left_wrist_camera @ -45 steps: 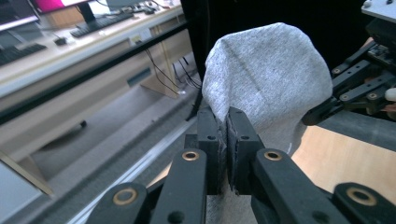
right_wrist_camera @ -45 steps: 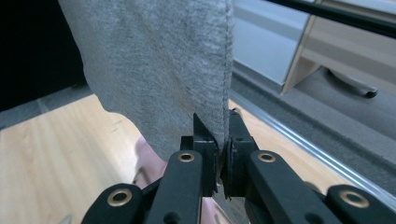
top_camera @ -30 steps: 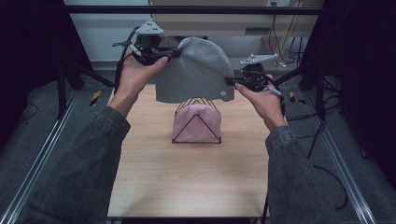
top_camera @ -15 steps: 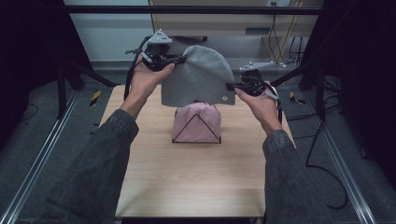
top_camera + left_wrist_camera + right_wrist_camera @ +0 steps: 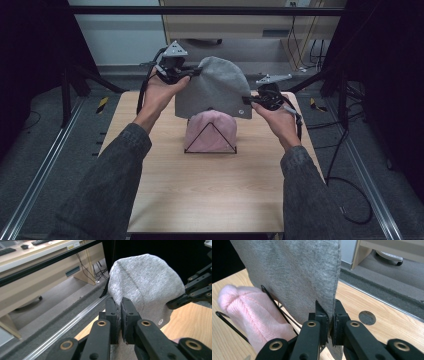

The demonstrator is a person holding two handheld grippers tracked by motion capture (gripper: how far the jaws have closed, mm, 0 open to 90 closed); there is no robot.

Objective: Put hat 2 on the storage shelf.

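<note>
The person is holding a grey hat (image 5: 216, 89) in the air between the two grippers, above the far half of the table (image 5: 210, 200).

Left gripper (image 5: 192, 72): its jaws are closing tight on the hat's edge. In the left gripper view the two pads (image 5: 112, 315) are meeting with only grey fabric pinched between them, and the hat (image 5: 146, 287) is rising beyond them as a rounded dome.

Right gripper (image 5: 248, 100): its jaws are also clamping the hat, at the lower right edge near a small round tag (image 5: 241, 112). In the right gripper view the fabric's stitched edge (image 5: 335, 285) is running straight down into the closed pads, and the hat (image 5: 292, 272) is hanging as a flat sheet to their left.

Hat position: it is hanging directly over a pink hat (image 5: 211, 130), which is sitting on a black wire stand (image 5: 210, 140) on the table. In the high view the grey hat's lower hem is overlapping the top of the pink hat; whether the two are touching cannot be told. In the right gripper view the pink hat (image 5: 249, 315) is lying low beside the grey fabric, with the stand's wire (image 5: 272, 302) running between them.

The left hand (image 5: 159, 95) is sitting higher than the right hand (image 5: 280, 120), so the grey hat is hanging tilted.
</note>
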